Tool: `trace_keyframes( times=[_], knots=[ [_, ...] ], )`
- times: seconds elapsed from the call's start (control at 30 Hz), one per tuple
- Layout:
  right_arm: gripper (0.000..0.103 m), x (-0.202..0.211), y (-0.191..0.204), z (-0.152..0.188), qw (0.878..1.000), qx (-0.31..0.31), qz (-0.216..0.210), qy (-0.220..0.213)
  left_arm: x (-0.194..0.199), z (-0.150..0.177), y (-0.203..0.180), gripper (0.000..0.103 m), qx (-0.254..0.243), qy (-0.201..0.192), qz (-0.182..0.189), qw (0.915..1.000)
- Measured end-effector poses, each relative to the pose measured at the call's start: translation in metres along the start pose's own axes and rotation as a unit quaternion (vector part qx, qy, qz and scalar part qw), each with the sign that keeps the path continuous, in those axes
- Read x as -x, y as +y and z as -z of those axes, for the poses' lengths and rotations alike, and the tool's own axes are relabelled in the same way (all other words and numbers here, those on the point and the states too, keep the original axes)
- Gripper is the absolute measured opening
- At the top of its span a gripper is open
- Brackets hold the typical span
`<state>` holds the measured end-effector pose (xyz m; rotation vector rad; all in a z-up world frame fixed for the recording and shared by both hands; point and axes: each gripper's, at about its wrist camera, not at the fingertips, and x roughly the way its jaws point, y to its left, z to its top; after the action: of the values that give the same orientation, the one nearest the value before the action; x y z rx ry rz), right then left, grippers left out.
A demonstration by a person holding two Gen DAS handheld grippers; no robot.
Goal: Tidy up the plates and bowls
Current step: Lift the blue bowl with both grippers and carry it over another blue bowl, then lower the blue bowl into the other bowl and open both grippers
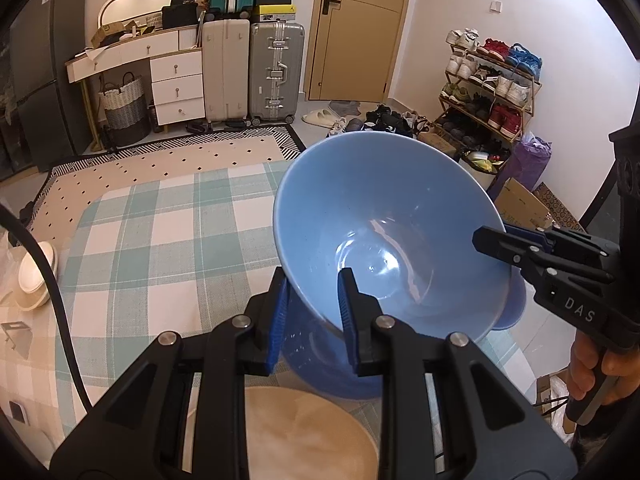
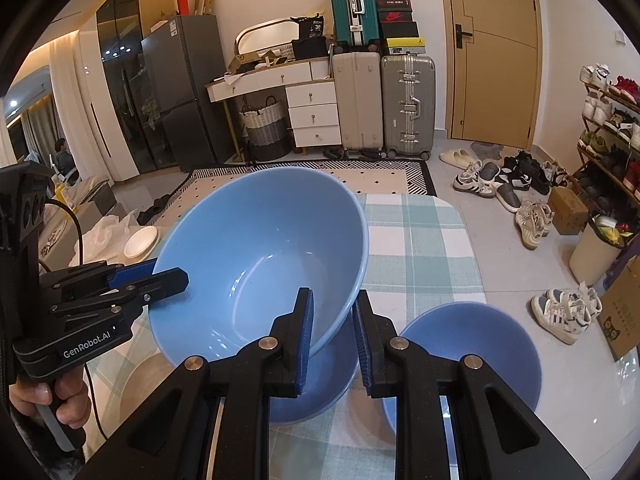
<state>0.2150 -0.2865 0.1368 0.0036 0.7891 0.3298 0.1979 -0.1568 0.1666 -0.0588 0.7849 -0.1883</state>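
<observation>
A large blue bowl (image 1: 384,236) is held tilted above the checked tablecloth (image 1: 168,240), with both grippers on its rim. My left gripper (image 1: 314,308) is shut on the near rim, one finger inside and one outside. My right gripper (image 2: 334,332) is shut on the opposite rim; it shows in the left wrist view (image 1: 496,244) too. The bowl (image 2: 260,260) hangs just above a second blue bowl (image 2: 320,384) on the table. A third blue bowl (image 2: 472,360) stands to the right. A beige plate (image 1: 308,436) lies below my left gripper.
The table's edge (image 2: 468,240) drops to a tiled floor with shoes (image 2: 532,220) and a shoe rack (image 1: 492,84). A white dish (image 1: 34,280) sits at the left. Suitcases (image 1: 276,72), a dresser (image 1: 176,80) and a door (image 1: 356,28) stand behind.
</observation>
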Motion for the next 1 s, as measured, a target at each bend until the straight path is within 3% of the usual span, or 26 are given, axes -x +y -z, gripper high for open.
trace_keyframes(
  times=[0.57,1.0],
  knots=[
    [0.020,-0.035,0.018,0.035,0.999,0.005,-0.005,0.037,-0.040,0.046,0.026,0.022,0.015,0.028,-0.003,0.9995],
    [0.020,-0.066,0.018,0.040,0.998,0.009,0.004,0.063,-0.082,0.053,0.039,0.022,0.012,0.048,-0.013,0.9987]
  ],
)
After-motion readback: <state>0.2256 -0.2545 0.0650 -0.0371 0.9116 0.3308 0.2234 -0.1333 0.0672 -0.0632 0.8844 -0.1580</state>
